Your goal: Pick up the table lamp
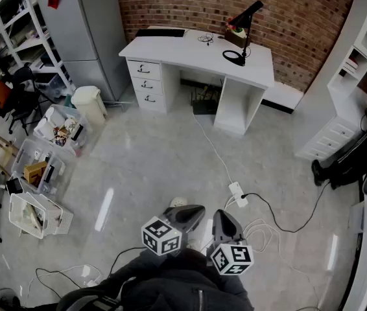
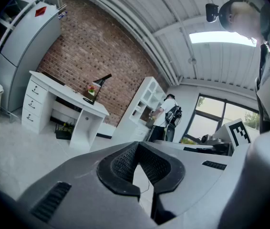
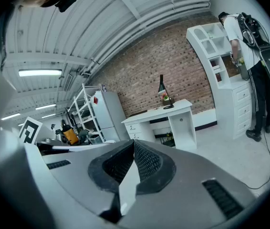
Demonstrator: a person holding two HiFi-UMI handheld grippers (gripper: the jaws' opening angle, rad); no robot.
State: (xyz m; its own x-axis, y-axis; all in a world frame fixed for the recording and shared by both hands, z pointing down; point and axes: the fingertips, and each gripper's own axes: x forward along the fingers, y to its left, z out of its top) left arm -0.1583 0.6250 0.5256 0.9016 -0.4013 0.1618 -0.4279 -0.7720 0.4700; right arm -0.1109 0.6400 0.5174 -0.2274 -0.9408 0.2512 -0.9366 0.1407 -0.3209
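Left gripper (image 1: pixel 195 211): closed, empty.
Right gripper (image 1: pixel 222 215): closed, empty.
Table lamp (image 1: pixel 243 35): on tabletop (image 1: pixel 170 48), well apart from both.
Progress: not started; approach, grasp, lift remain.

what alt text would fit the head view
Seen from above, a black table lamp stands on the right end of a white desk against a brick wall. Near the bottom edge, the left gripper and right gripper are both shut and empty.

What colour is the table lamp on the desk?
Black; the table lamp shows best in the head view.
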